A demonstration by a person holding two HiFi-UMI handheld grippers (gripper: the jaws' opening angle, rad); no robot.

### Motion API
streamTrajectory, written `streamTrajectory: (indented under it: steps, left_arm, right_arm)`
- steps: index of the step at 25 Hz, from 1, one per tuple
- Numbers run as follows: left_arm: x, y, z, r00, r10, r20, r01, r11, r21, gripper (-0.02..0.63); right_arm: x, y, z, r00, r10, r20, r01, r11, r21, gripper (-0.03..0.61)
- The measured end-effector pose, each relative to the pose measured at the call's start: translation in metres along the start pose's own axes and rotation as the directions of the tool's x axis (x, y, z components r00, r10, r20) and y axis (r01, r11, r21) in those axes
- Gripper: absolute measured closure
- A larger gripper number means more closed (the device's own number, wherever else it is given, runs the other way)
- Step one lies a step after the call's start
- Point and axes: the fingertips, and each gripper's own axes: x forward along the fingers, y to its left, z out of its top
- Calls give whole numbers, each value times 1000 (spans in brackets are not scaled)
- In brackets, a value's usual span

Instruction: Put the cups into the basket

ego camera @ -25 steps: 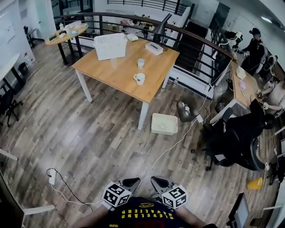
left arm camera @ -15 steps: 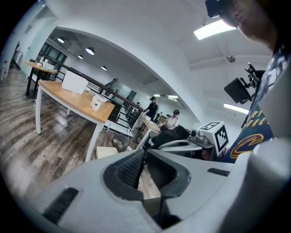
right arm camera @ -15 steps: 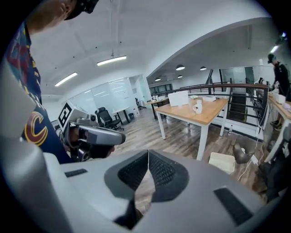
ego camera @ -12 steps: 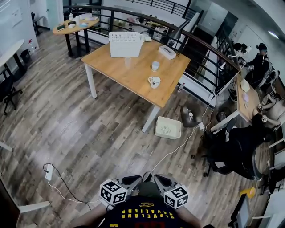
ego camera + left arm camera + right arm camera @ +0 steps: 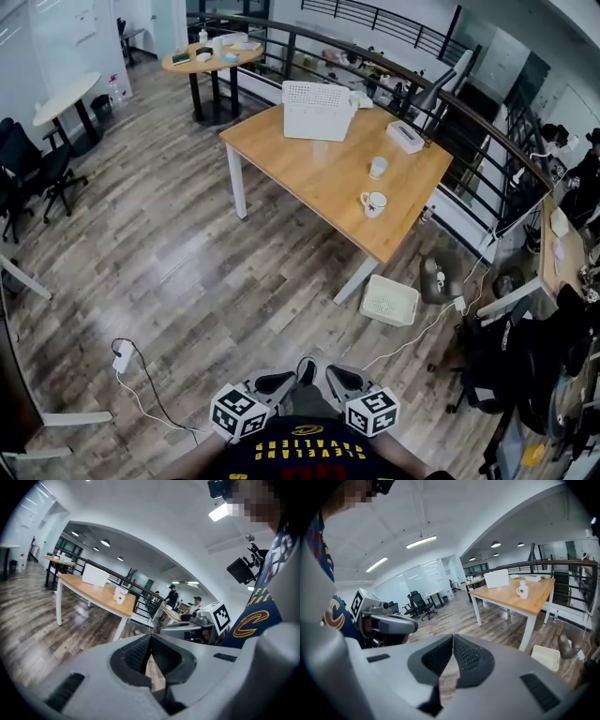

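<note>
The left gripper (image 5: 277, 382) and the right gripper (image 5: 336, 380) sit side by side at the bottom of the head view, low against the person's dark shirt, each with its marker cube at the back. Both point out over the grey-brown wood-plank floor (image 5: 187, 272). In each gripper view the two ribbed fingers are pressed together at the tips with nothing between them, so both grippers are empty.

The light wooden table with white legs (image 5: 309, 173) stands well apart from the grippers, across the open floor. On it, near the edge that faces the railing, a white mug with a dark mark (image 5: 373, 202) stands upright with its handle turned to the left. A smaller plain white cup (image 5: 378, 167) stands just behind it, apart from it. A white perforated plastic basket (image 5: 319, 110) stands at the far side of the table, well apart from both cups. A cream perforated basket (image 5: 389, 300) lies on the floor just beside the near table leg
</note>
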Motion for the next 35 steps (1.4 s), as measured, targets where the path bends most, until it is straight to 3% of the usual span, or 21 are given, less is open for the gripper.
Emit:
streamTrajectory:
  steps: [3,6,12,22,26,35]
  left_arm:
    - [12,25,20,996,79,34,-79,997,-21,603]
    - [38,44,44,995,89,44,-87,995,-43,603]
    - [81,70,100,985,159,74,-159,987,4,601]
    - [101,110,115,971,234,48,-231,971,-58,601]
    - [109,134,128,972,231,39,-228,971,-71,601]
    - [126,224,176,991,135,24,-134,990,-39,601]
  right_arm:
    - [18,-19,22,999,37,3,-37,999,-36,565]
    - [33,-50,49,999,48,24,-47,998,-37,565]
    - [52,-111,95,997,49,63,-48,999,-20,565]
    - [99,-137,120,990,134,32,-133,991,-25,565]
    - [123,-145,136,991,134,21,-134,990,-35,565]
    - [197,-172,186,999,18,44,-18,1000,-2,565]
